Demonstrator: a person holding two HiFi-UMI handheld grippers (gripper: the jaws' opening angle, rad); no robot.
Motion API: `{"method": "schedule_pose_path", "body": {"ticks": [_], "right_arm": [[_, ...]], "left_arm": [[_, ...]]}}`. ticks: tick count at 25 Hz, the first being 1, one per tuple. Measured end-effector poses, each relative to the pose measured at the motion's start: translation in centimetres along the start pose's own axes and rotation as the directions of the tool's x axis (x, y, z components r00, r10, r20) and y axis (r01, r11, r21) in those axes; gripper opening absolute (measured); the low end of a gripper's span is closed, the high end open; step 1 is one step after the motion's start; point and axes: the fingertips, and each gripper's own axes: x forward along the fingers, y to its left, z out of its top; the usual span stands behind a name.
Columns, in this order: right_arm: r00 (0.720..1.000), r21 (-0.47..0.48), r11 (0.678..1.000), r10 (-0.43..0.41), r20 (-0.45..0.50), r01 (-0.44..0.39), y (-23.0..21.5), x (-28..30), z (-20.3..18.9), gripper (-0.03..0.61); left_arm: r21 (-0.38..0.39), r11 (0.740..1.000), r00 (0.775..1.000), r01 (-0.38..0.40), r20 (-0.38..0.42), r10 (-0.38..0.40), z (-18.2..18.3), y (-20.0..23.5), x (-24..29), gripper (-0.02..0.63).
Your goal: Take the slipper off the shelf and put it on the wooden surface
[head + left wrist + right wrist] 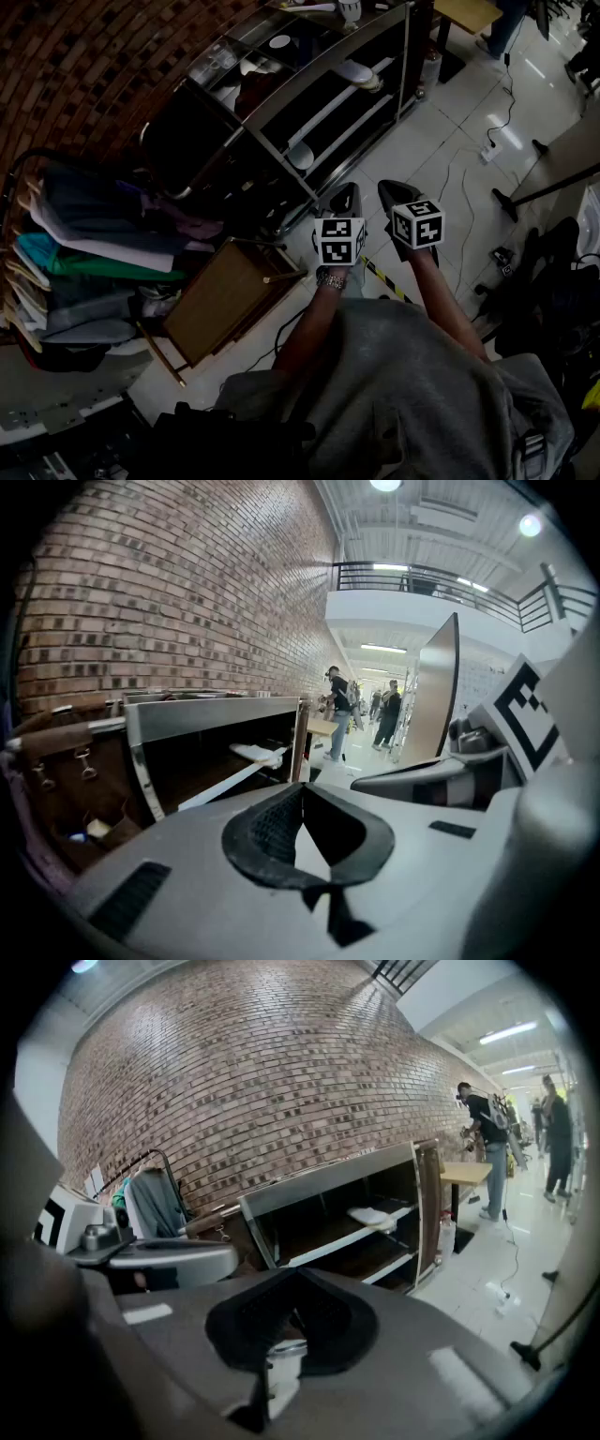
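A white slipper [361,75] lies on the upper shelf of the dark metal shelf unit [281,112]; it also shows in the left gripper view [258,754] and in the right gripper view [373,1215]. A second pale slipper [300,157] lies on a lower shelf. The wooden surface [220,300] stands on the floor to the left of my arms. My left gripper [345,194] [302,787] and right gripper [389,190] [298,1272] hang side by side over the white floor, short of the shelf. Both are shut and hold nothing.
A clothes rack with folded garments [84,253] stands at the far left. Cables [506,103] and a striped tape line [384,279] lie on the tiled floor. People [337,710] stand by a table [469,1174] beyond the shelf. A brick wall [262,1082] is behind.
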Motion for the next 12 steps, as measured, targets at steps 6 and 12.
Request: {"method": "schedule_pose_path", "body": {"ticks": [6,12], "right_arm": [[1.000,0.029,1.000,0.001,0.026,-0.002,-0.5,8.3,8.4,0.002],[1.000,0.009,1.000,-0.010,0.012,0.009,-1.7,13.3,12.1,0.002]], "left_arm": [[0.002,0.999,0.998,0.032,0.047,-0.033,8.3,7.1,6.7,0.004],[-0.023,0.996,0.996,0.087,-0.005,-0.087,9.7,9.5,12.5,0.005]]}}
